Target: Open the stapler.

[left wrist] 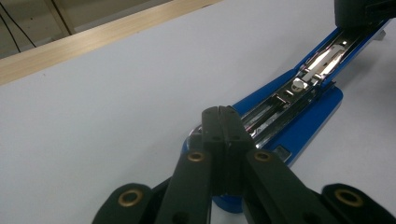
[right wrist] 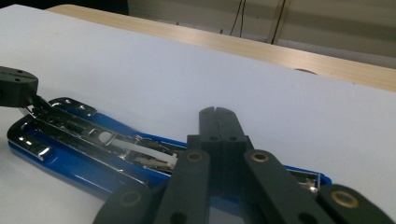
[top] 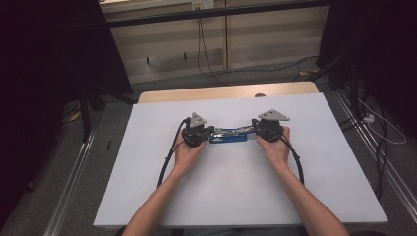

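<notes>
Stapler, blue and shiny, lies flat in the middle of the high view, on the white table. Its top is swung open, so the silver track inside shows. The left gripper sits at the stapler's left end with its jaws pressed tight together, nothing between them. The right gripper sits at the right end, jaws also squeezed together and empty. A hand holds each gripper from the bottom of the frame.
</notes>
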The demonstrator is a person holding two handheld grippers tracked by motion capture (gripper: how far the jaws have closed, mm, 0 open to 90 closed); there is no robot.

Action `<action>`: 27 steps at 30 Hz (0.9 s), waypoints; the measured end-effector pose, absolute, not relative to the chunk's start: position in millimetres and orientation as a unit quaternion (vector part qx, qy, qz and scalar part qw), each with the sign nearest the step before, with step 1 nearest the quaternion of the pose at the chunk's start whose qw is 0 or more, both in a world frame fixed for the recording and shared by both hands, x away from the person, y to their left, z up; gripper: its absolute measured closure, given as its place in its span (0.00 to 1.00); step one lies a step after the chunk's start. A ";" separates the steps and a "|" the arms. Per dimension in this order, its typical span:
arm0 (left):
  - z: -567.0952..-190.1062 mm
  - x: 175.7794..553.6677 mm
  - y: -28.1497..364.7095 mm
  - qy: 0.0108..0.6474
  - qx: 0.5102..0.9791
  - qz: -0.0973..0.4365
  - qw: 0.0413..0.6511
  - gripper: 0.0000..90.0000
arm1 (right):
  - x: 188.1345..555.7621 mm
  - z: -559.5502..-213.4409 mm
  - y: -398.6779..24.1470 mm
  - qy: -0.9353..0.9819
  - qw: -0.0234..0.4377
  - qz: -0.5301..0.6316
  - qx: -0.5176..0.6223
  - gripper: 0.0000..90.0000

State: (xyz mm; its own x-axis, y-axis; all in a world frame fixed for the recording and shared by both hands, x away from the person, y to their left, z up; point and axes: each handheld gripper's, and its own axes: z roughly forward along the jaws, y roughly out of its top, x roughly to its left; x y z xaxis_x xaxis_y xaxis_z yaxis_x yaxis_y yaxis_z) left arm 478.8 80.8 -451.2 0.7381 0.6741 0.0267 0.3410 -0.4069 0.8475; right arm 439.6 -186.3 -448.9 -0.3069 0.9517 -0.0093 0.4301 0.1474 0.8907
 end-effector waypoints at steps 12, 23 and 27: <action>-451.6 479.1 81.0 0.310 0.817 0.183 0.451 1.00 | 439.1 -453.3 -189.2 0.692 0.305 0.419 0.503 1.00; -448.0 477.6 81.6 0.297 0.816 0.193 0.457 1.00 | 438.7 -453.8 -192.6 0.692 0.299 0.428 0.499 1.00; -447.7 477.3 81.0 0.299 0.812 0.193 0.462 1.00 | 437.9 -453.4 -192.8 0.693 0.298 0.430 0.496 1.00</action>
